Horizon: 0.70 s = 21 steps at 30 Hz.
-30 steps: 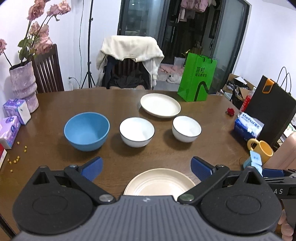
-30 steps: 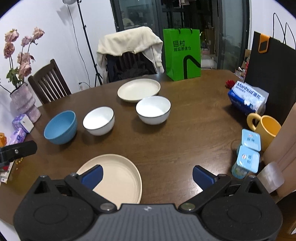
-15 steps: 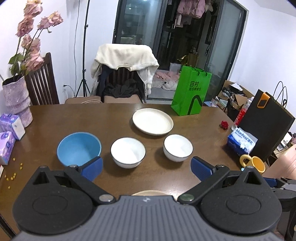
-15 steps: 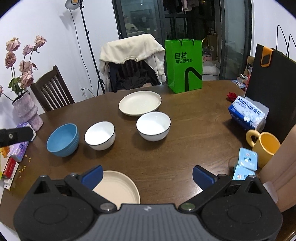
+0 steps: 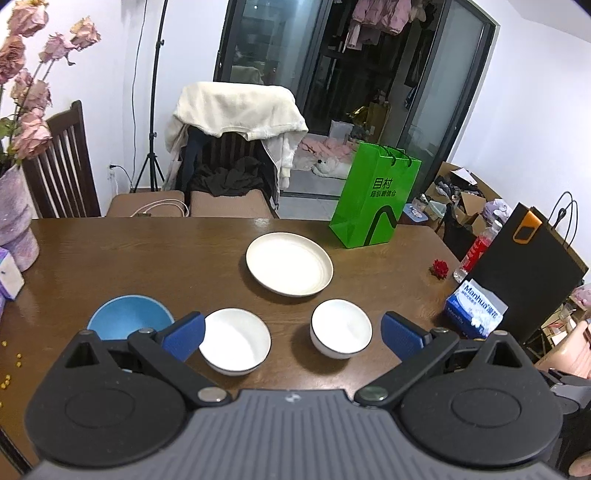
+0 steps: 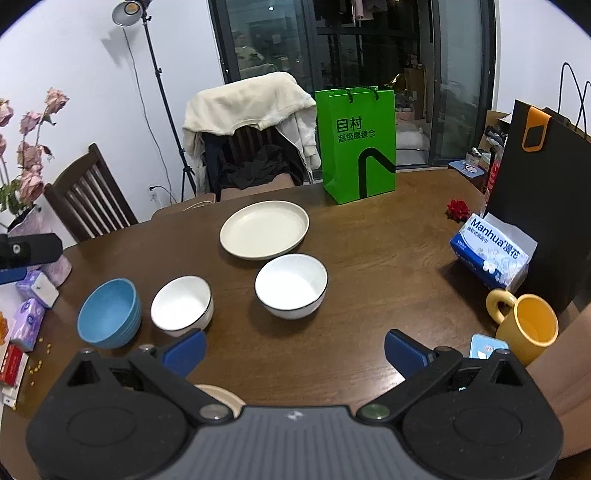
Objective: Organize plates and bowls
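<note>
Low in each frame, the left gripper (image 5: 291, 332) and right gripper (image 6: 293, 349) hang spread and empty; mid-frame sit two white bowls (image 6: 291, 286) (image 6: 181, 305), a blue bowl (image 6: 109, 314) left, a plate (image 6: 264, 229) beyond; likely rigid, smooth, breakable, so pinch a rim.

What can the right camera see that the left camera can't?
Only the right wrist view shows the yellow mug, the lamp head and a sliver of the near plate. Only the left wrist view shows the red-labelled bottle. Both show the blue bowl, two white bowls, the far plate, the green bag and the tissue pack.
</note>
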Available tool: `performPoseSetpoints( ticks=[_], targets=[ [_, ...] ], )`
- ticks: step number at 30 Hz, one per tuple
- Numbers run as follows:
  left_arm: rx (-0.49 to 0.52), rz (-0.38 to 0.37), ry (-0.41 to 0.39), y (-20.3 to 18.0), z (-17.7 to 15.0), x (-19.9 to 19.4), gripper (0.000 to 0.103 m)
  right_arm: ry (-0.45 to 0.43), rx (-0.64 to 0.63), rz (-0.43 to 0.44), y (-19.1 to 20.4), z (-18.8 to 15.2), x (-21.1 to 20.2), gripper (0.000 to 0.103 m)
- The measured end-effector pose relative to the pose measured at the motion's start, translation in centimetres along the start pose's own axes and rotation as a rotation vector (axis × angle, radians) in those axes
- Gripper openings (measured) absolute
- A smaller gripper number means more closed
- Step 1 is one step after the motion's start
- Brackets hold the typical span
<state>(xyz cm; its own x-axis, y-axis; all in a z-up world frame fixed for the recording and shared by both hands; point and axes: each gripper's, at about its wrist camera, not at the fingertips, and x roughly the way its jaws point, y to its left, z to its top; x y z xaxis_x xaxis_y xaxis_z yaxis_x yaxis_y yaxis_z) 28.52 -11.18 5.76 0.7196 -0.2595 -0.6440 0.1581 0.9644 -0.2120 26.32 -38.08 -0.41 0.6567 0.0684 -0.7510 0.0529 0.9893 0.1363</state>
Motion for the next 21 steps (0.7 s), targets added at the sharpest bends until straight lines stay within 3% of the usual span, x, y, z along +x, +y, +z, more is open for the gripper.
performPoseSetpoints(
  ticks=[21],
  targets=[
    [0.05, 0.018, 0.011, 0.8, 9.7, 8.3, 0.103, 0.035, 0.08, -0.013, -1.4, 9.1, 7.7, 0.103]
  ],
)
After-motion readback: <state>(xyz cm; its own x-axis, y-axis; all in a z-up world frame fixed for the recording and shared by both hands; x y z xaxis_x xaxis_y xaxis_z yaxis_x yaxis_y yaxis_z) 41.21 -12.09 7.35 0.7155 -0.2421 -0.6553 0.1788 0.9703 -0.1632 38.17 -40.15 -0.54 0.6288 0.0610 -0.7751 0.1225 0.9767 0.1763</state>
